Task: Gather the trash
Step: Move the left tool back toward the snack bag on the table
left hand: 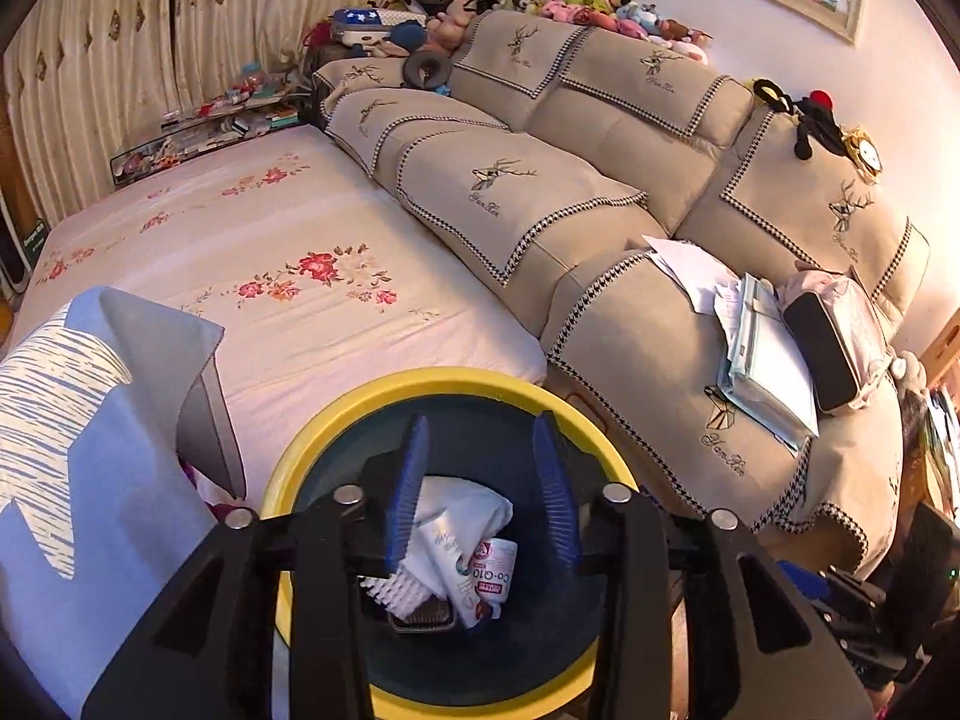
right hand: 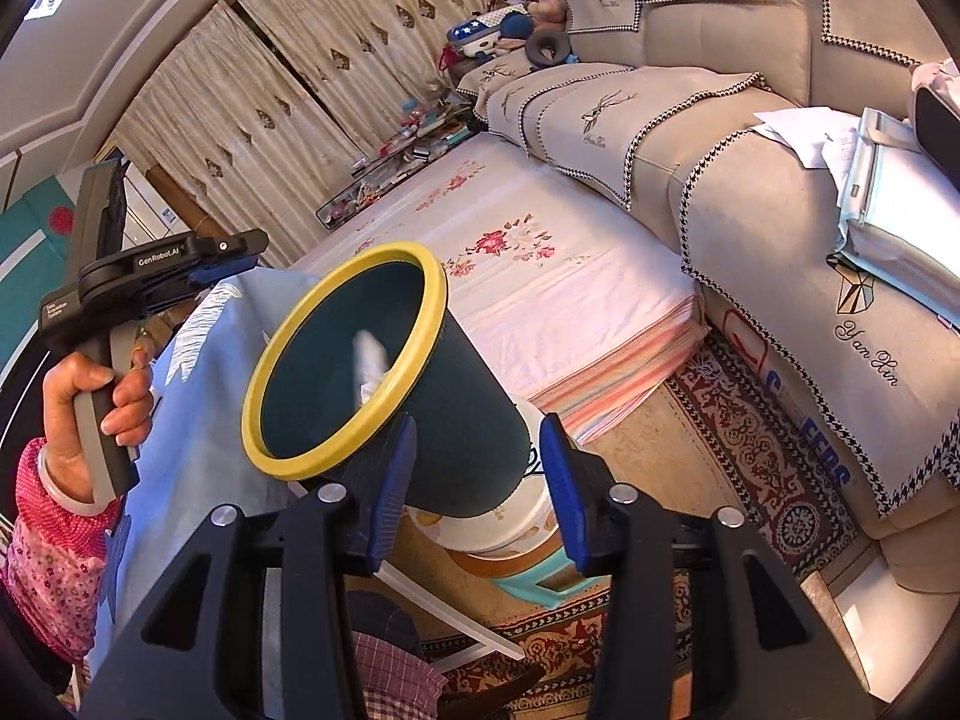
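A dark blue trash bin with a yellow rim (left hand: 456, 381) stands below my left gripper (left hand: 483, 438), which hangs open and empty over its mouth. Inside lie crumpled white wrappers (left hand: 456, 516), a Co-Q10 packet (left hand: 495, 579) and a white brush (left hand: 399, 591). In the right wrist view the same bin (right hand: 474, 420) stands on a round stool (right hand: 516, 534), with my right gripper (right hand: 477, 441) open around its lower wall. The left gripper's handle (right hand: 105, 300), held in a hand, is at the left above the bin.
A flowered bed sheet (left hand: 288, 252) lies behind the bin. Beige sofa cushions (left hand: 654, 324) carry papers (left hand: 762, 360) and a black and pink pouch (left hand: 834, 348). A blue cloth (left hand: 90, 480) lies at the left. A patterned rug (right hand: 768, 444) covers the floor.
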A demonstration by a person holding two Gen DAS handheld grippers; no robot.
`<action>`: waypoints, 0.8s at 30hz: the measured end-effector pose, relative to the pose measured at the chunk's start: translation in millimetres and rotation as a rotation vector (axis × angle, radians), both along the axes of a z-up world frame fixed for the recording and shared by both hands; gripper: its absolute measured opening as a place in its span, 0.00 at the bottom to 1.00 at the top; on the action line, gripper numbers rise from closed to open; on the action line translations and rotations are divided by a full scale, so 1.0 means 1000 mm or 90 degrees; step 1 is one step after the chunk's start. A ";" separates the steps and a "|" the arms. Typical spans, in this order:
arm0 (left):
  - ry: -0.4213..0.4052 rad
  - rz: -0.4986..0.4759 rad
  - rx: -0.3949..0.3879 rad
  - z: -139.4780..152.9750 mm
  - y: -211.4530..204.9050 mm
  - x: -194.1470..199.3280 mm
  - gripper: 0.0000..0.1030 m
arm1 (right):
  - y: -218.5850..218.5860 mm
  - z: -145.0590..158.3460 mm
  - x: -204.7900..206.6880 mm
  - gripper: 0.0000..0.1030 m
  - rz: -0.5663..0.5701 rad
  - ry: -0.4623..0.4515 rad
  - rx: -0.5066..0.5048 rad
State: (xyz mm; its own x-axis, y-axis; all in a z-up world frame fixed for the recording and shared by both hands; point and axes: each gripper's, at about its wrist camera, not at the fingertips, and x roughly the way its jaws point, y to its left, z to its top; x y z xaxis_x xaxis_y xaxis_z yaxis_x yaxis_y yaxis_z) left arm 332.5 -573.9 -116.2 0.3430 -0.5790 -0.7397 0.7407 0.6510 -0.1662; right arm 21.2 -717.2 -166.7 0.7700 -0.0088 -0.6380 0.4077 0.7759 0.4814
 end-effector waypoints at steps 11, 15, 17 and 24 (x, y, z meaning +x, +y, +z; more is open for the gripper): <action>-0.123 0.066 -0.086 0.078 0.124 -0.077 0.69 | 0.033 0.004 0.011 0.44 0.036 -0.005 0.005; -0.138 0.111 -0.126 0.101 0.201 -0.104 0.80 | 0.056 0.013 0.024 0.44 0.070 -0.009 -0.007; -0.151 0.150 -0.141 0.110 0.248 -0.118 0.85 | 0.075 0.020 0.035 0.45 0.100 -0.013 -0.015; -0.255 0.319 -0.112 0.119 0.389 -0.175 0.95 | 0.154 0.045 0.080 0.50 0.227 -0.020 -0.049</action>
